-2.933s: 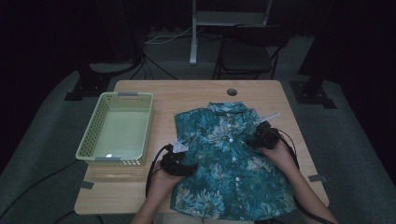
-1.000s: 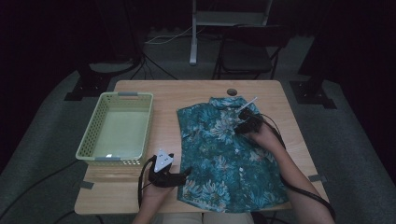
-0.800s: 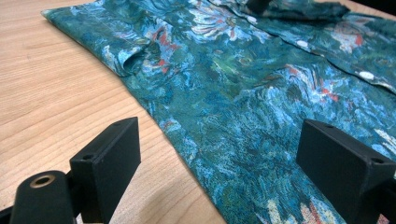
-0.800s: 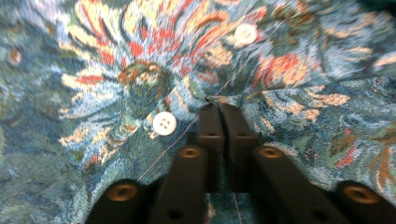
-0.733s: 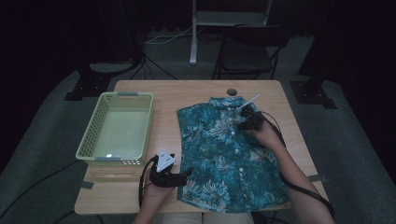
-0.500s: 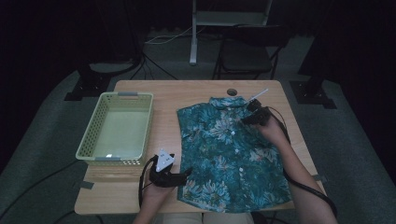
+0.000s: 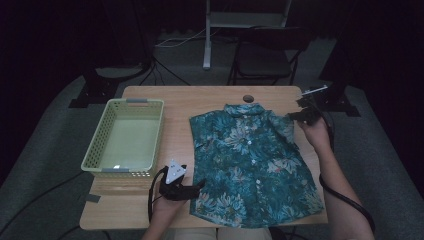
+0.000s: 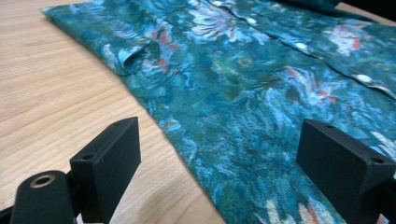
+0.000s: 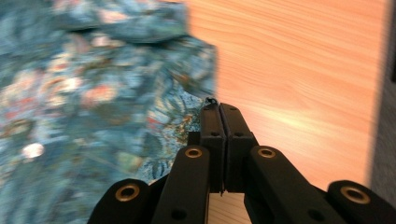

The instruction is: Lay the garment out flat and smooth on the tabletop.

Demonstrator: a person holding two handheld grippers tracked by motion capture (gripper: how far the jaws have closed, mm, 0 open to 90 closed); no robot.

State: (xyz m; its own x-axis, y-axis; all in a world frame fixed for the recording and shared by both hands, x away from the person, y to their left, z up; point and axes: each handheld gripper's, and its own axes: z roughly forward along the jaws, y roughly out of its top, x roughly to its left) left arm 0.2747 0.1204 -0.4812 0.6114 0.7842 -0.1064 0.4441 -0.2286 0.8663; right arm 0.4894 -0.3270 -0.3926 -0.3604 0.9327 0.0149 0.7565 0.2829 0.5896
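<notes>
The teal flower-printed short-sleeved shirt (image 7: pixel 252 162) lies collar-away on the wooden tabletop (image 7: pixel 175 102); right tool (image 7: pixel 303 115), jaws pressed together, pinches its right sleeve edge; left tool (image 8: pixel 224 163) gapes wide at the hem.

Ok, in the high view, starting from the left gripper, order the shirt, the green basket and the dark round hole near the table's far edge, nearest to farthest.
From the left gripper, at the table's near edge:
1. The shirt, right beside its open jaws, to its right.
2. The green basket, just beyond it, to the left.
3. The dark round hole, near the table's far edge, past the shirt's collar.
</notes>
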